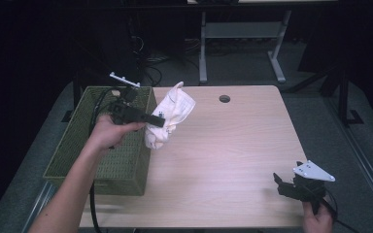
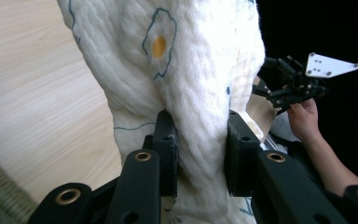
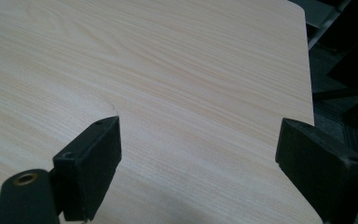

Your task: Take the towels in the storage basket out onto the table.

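A white quilted cloth (image 1: 169,116) printed with fried eggs hangs bunched in the air beside the green basket (image 1: 107,165), above the table's left part. My left gripper (image 1: 159,120) is shut on it. In the left gripper view the two black jaws pinch a thick fold of the cloth (image 2: 186,88) between them. My right gripper (image 1: 281,183) rests low near the table's front right corner, and its jaws stand wide apart over bare wood (image 3: 196,93) with nothing between them. That same right gripper (image 2: 272,81) shows far off in the left gripper view.
The green woven basket stands at the table's left edge with a white plastic part (image 1: 124,79) by its far corner. A round cable hole (image 1: 224,99) sits near the table's far edge. Desk legs (image 1: 203,48) and cables lie on the dark floor behind.
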A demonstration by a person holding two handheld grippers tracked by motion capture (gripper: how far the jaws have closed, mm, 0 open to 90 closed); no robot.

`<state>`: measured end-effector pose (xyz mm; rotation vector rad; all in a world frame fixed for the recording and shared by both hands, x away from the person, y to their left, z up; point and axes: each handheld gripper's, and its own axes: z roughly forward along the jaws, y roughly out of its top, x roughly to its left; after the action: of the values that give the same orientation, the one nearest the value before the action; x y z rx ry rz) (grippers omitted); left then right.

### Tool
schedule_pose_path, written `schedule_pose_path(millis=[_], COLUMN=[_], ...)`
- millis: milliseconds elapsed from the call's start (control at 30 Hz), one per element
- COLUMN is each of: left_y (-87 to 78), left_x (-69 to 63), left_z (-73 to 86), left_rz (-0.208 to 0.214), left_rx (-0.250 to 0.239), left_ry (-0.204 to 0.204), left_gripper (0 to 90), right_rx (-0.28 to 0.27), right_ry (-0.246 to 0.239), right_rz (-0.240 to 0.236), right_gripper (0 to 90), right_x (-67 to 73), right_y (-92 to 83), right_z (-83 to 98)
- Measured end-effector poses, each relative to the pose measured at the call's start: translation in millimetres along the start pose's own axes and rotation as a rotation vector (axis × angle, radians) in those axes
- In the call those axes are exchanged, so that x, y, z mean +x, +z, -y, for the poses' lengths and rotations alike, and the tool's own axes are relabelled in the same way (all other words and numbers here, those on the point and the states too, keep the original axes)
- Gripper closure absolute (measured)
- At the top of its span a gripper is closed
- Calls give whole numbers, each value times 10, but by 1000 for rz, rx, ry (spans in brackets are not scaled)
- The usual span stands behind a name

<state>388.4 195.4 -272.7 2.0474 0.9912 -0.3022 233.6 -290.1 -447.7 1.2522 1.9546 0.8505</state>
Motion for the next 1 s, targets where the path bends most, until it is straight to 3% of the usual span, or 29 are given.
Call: schedule_pose_path(millis=[200,733,1000], left_y=[187,531,787], left_x=[-22,-96,-131], left_z=[-19,-96,-139], left_rz=[9,54,75], left_rx=[35,71,101], left_ry=[14,31,34], left_gripper=[697,697,696], right_rx=[-7,-12,-15], right_ry=[8,6,11], right_rz=[3,1,0], right_gripper=[139,138,139], right_x=[9,7,1], right_y=[-11,-15,-23], right_z=[-6,-8,-12])
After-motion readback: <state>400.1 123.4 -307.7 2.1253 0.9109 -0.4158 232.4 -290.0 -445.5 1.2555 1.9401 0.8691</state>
